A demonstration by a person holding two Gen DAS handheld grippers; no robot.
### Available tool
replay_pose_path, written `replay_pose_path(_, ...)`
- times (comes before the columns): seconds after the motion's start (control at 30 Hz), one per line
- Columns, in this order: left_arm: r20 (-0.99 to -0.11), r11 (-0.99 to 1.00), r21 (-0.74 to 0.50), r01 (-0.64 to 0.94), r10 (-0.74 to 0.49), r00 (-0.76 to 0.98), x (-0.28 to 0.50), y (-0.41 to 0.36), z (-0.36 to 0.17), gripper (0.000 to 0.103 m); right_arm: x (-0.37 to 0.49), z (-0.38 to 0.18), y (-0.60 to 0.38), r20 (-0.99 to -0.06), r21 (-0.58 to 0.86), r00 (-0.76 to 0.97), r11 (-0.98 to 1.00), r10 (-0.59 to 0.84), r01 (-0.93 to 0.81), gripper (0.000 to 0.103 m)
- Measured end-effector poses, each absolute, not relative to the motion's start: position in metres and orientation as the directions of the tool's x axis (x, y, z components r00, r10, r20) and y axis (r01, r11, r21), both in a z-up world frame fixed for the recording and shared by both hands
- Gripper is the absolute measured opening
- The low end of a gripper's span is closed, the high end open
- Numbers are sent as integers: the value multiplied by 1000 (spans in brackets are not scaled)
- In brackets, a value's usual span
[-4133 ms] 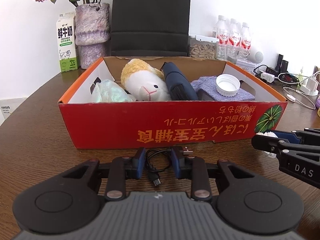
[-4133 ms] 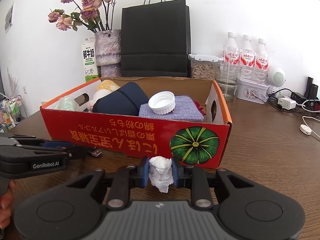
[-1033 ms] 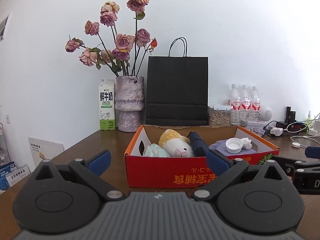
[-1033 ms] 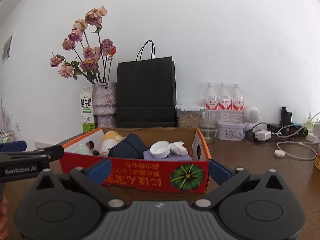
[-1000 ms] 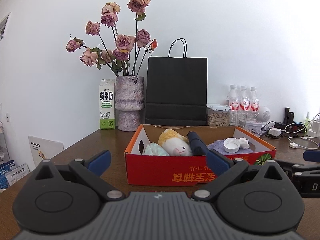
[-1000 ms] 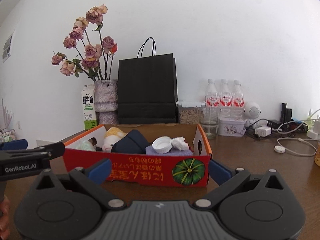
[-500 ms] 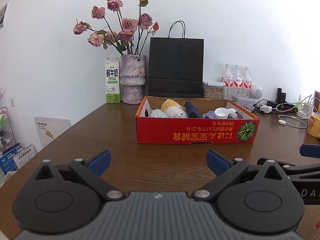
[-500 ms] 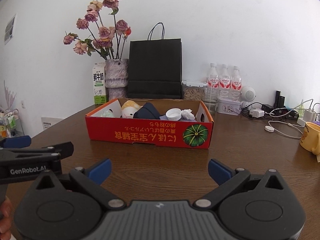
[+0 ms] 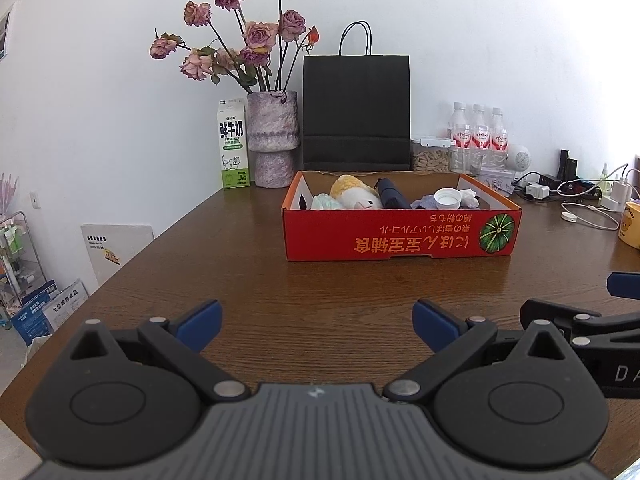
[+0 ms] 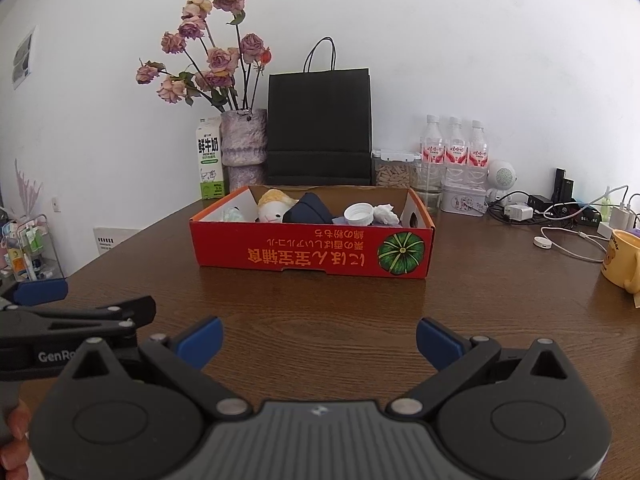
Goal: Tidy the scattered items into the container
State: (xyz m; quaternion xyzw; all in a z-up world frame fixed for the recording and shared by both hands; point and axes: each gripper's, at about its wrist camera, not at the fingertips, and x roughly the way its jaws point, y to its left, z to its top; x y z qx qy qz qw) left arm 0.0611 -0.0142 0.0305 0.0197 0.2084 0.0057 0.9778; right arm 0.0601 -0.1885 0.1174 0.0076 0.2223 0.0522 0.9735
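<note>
The red cardboard box (image 9: pixel 400 236) (image 10: pixel 312 252) stands on the brown table well ahead of both grippers. Inside it lie a plush sheep (image 9: pixel 354 196) (image 10: pixel 274 206), a dark blue pouch (image 9: pixel 392 198) (image 10: pixel 308 210), a white cap (image 9: pixel 447 199) (image 10: pixel 359 214), a crumpled white tissue (image 9: pixel 469 197) (image 10: pixel 385 212) and a pale packet (image 9: pixel 324 202). My left gripper (image 9: pixel 316 322) is open and empty over bare table. My right gripper (image 10: pixel 318 338) is likewise open with nothing between its fingers. Each gripper shows at the edge of the other's view.
Behind the box stand a black paper bag (image 9: pixel 356 108), a vase of dried roses (image 9: pixel 272 136), a milk carton (image 9: pixel 233 142), water bottles (image 9: pixel 478 136) and a jar. Chargers and cables (image 10: pixel 568 236) plus a yellow mug (image 10: pixel 622 256) lie at the right.
Both grippers have pulled back from the box, which now looks smaller and farther. 4 s ago the left held a black cable and the right a tissue; both now stand open and empty.
</note>
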Motion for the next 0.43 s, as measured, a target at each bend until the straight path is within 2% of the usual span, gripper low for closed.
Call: replay_pose_path(0.43,-423,999,26,24,-10,906,65,-16,25,103,64,113,-192,-442,48,891,995,104,-93,103)
